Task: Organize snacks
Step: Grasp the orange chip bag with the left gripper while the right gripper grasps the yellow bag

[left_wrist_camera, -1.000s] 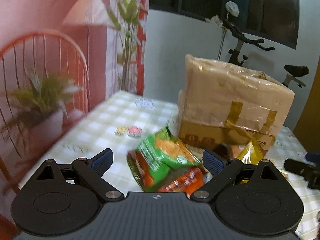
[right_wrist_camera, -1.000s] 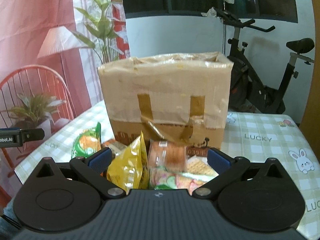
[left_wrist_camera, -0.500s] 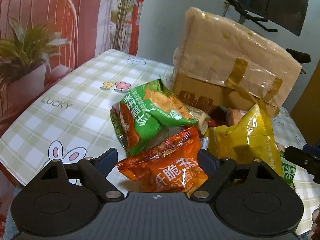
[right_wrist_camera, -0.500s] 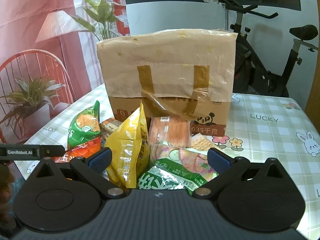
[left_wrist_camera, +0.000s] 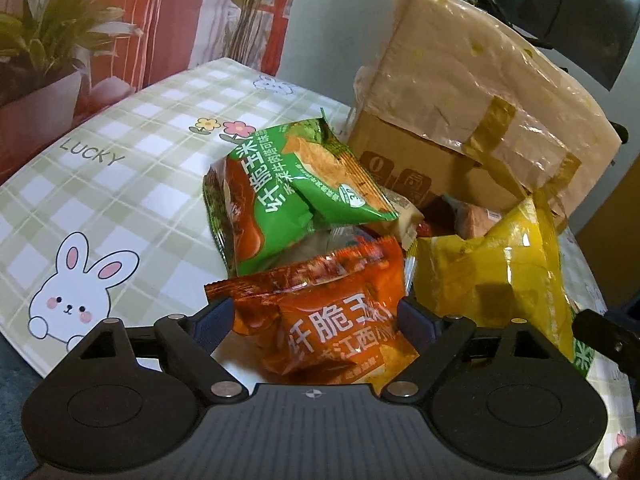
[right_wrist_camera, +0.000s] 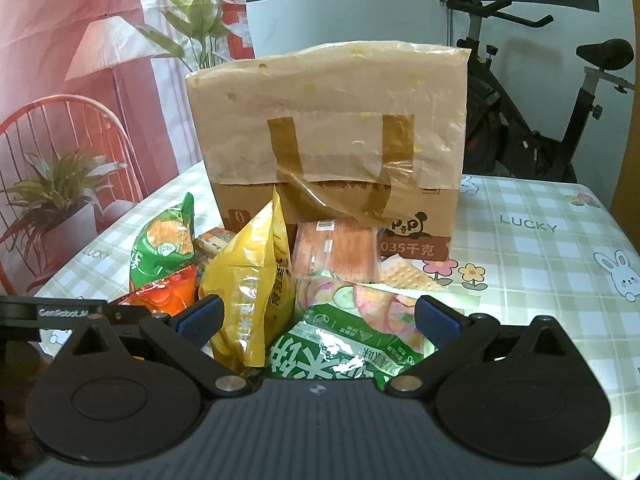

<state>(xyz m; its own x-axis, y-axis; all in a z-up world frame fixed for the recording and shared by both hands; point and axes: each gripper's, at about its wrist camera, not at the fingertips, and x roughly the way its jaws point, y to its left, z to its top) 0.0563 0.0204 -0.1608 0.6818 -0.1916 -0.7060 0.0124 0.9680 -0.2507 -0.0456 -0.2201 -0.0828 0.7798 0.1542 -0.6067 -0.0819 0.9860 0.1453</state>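
A pile of snack bags lies on the checked tablecloth (left_wrist_camera: 120, 184) in front of a taped cardboard box (left_wrist_camera: 472, 116). In the left wrist view my left gripper (left_wrist_camera: 316, 320) is open, its fingers on either side of an orange snack bag (left_wrist_camera: 332, 328); a green bag (left_wrist_camera: 288, 192) and a yellow bag (left_wrist_camera: 496, 276) lie beyond. In the right wrist view my right gripper (right_wrist_camera: 318, 316) is open over a green-and-pink bag (right_wrist_camera: 344, 340), with the yellow bag (right_wrist_camera: 248, 280) at its left finger and the box (right_wrist_camera: 332, 136) behind.
A wrapped biscuit pack (right_wrist_camera: 336, 252) leans on the box. A potted plant (right_wrist_camera: 56, 204) and red chair (right_wrist_camera: 68, 128) stand left of the table. An exercise bike (right_wrist_camera: 540, 112) stands behind the table. The left gripper's finger (right_wrist_camera: 60, 314) shows at the right view's left edge.
Both grippers have moved down and forward toward the snack pile. The left gripper's fingers now flank the orange bag; the right gripper's fingers now straddle the green-and-pink bag.
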